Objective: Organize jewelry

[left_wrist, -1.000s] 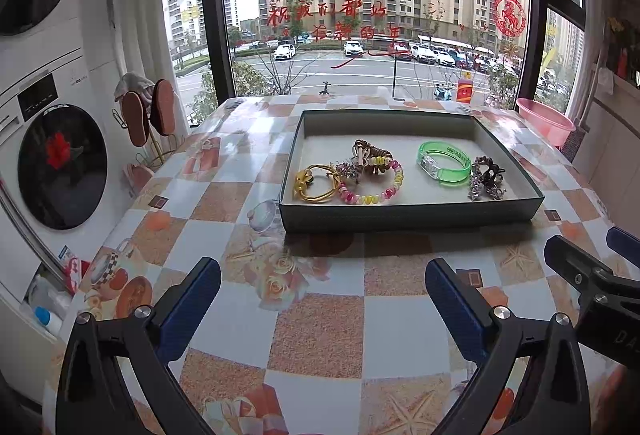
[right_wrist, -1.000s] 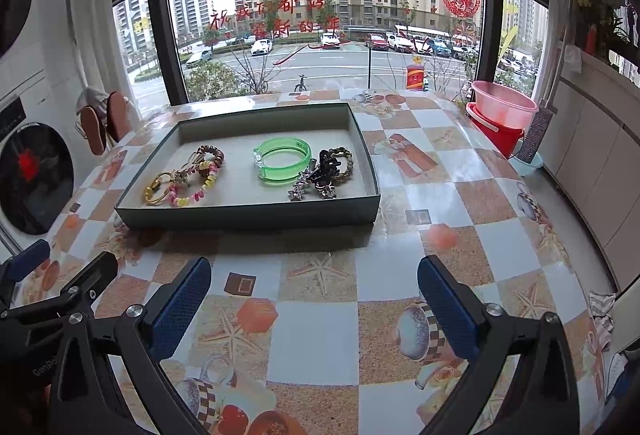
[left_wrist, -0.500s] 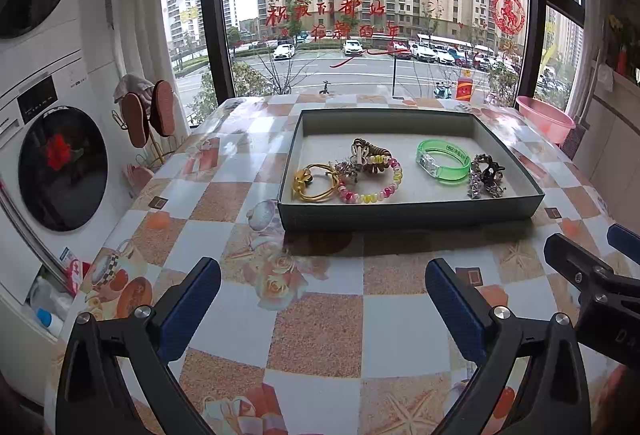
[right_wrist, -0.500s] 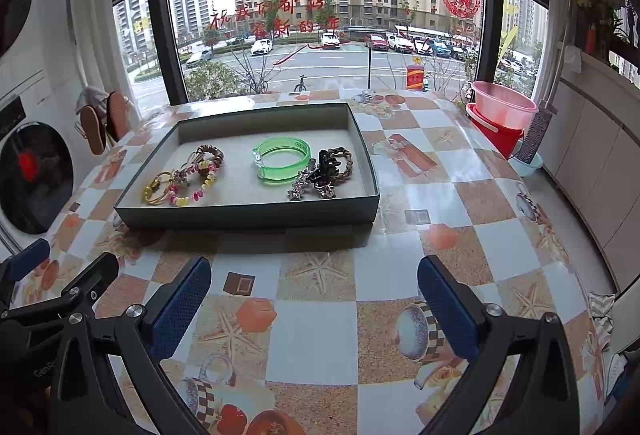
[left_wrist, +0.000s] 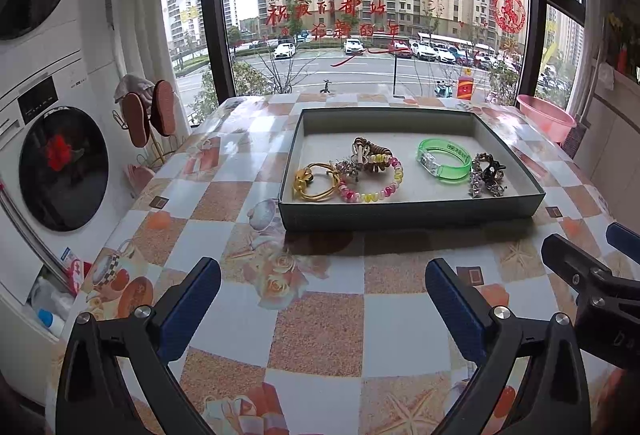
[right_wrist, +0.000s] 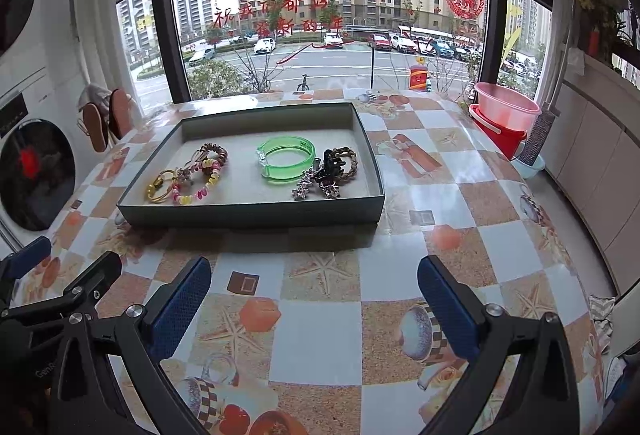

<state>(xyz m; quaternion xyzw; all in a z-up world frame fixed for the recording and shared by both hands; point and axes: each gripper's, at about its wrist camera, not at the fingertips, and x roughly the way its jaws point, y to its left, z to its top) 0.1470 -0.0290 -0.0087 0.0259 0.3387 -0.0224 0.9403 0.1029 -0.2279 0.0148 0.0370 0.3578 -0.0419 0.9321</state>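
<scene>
A grey tray stands on the patterned table. In it lie a gold bangle, a pink-yellow bead bracelet, a brown coiled piece, a green bangle and a dark and silver cluster. My left gripper is open and empty, well short of the tray. My right gripper is open and empty too; it also shows in the left wrist view.
The table carries a glossy checked cloth. A washing machine stands at the left, slippers on a rack beside it. Pink and red basins sit off the table's right side. The window runs behind.
</scene>
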